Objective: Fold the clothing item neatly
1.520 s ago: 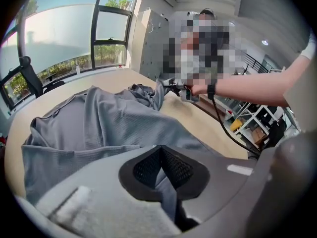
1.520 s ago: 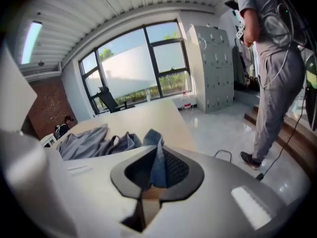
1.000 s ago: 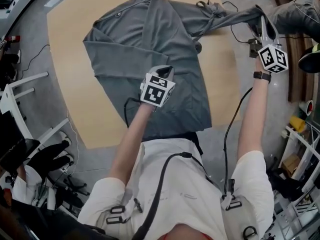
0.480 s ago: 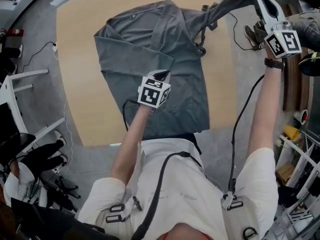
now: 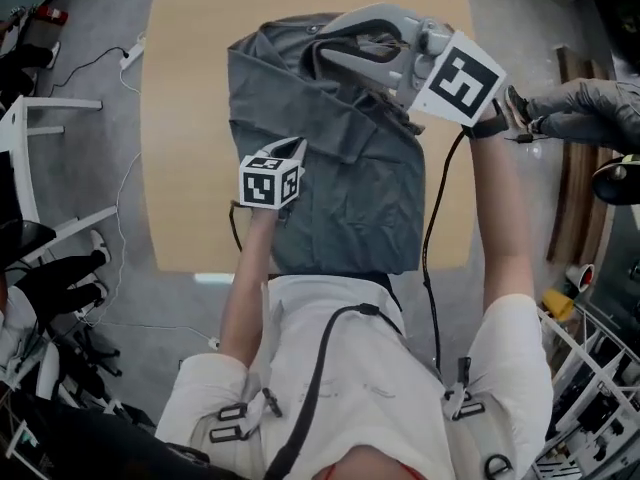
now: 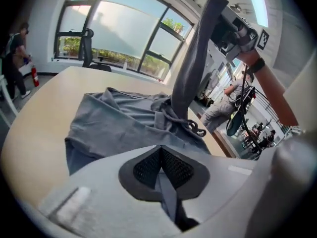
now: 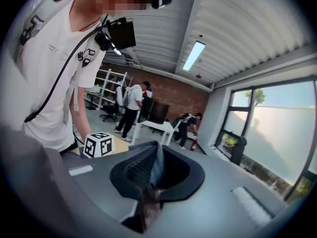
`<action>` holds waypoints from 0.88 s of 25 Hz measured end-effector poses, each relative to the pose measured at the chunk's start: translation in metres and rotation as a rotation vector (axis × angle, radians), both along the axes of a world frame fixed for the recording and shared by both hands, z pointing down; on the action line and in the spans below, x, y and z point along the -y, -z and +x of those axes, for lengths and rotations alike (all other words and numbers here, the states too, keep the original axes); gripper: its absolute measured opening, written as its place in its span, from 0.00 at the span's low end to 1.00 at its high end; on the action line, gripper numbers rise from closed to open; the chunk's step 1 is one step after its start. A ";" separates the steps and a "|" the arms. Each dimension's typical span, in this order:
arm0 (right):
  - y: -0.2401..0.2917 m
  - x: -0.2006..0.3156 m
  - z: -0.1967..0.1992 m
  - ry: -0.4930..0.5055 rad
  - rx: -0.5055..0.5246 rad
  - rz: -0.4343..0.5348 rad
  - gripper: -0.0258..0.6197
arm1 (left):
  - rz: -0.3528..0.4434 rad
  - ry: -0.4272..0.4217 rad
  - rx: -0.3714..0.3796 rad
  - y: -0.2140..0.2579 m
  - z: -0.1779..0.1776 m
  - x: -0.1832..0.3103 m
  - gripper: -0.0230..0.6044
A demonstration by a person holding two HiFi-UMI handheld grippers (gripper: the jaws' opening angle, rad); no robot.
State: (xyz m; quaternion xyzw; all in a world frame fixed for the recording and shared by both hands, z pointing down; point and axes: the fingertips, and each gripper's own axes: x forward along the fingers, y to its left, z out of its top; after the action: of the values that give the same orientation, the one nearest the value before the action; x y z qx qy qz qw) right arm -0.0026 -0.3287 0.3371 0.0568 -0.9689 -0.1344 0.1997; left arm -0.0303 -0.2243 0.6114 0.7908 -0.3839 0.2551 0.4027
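Observation:
A grey garment [image 5: 372, 190] with a drawstring [image 6: 191, 128] lies bunched on the tan table [image 5: 190, 118]. My left gripper [image 5: 298, 146] rests low on the garment's middle, shut on a fold of the cloth [image 6: 114, 128]; in the left gripper view the jaws [image 6: 161, 160] pinch a grey ridge. My right gripper [image 5: 325, 50] is raised high over the garment's far part and points left. It is shut on one long end of the garment, which hangs from it as a taut strip [image 6: 190, 68]. Grey cloth shows between the shut right gripper [image 7: 151, 175] jaws.
A white chair [image 5: 40, 183] stands left of the table, with cables and a power strip [image 5: 133, 53] on the floor. Another person's gloved hand [image 5: 585, 113] reaches in at the right. Metal shelving [image 5: 600, 368] fills the lower right. People stand by desks [image 7: 133, 108] in the background.
My right gripper swung from beyond the table's right edge up and leftward over the garment, carrying the long grey end with it. The left gripper shifted a little left, still on the cloth.

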 end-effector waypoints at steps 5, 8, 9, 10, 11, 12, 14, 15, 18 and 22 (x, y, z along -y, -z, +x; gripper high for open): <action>-0.097 -0.042 -0.112 0.218 -0.054 -0.165 0.09 | -0.069 0.215 0.036 -0.023 -0.079 -0.016 0.05; -0.189 -0.059 -0.164 0.163 -0.120 -0.305 0.21 | -0.136 0.350 0.064 -0.048 -0.135 -0.038 0.05; -0.216 -0.063 -0.178 0.126 -0.125 -0.348 0.40 | -0.157 0.381 0.075 -0.057 -0.152 -0.046 0.04; -0.236 -0.068 -0.188 0.089 -0.120 -0.384 0.49 | -0.176 0.404 0.084 -0.065 -0.166 -0.054 0.05; -0.248 -0.073 -0.194 0.055 -0.105 -0.412 0.49 | -0.190 0.418 0.089 -0.071 -0.177 -0.060 0.05; -0.253 -0.077 -0.195 0.021 -0.076 -0.431 0.49 | -0.197 0.423 0.090 -0.074 -0.184 -0.065 0.05; -0.246 -0.078 -0.189 -0.053 0.012 -0.459 0.49 | -0.178 0.413 0.099 -0.074 -0.190 -0.062 0.05; -0.239 -0.075 -0.179 -0.103 0.059 -0.466 0.49 | -0.158 0.398 0.101 -0.071 -0.189 -0.056 0.05; -0.234 -0.057 -0.116 -0.325 0.107 -0.454 0.44 | -0.087 0.344 0.095 -0.064 -0.174 -0.031 0.27; -0.283 -0.042 -0.015 -0.607 -0.134 -0.355 0.41 | 0.001 0.334 0.160 -0.059 -0.176 0.018 0.34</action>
State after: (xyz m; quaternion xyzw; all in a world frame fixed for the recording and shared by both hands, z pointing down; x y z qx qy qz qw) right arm -0.0181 -0.2863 0.6201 0.2978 -0.9009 0.0980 0.3002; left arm -0.2059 -0.2426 0.6708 0.6936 -0.5406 0.2465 0.4073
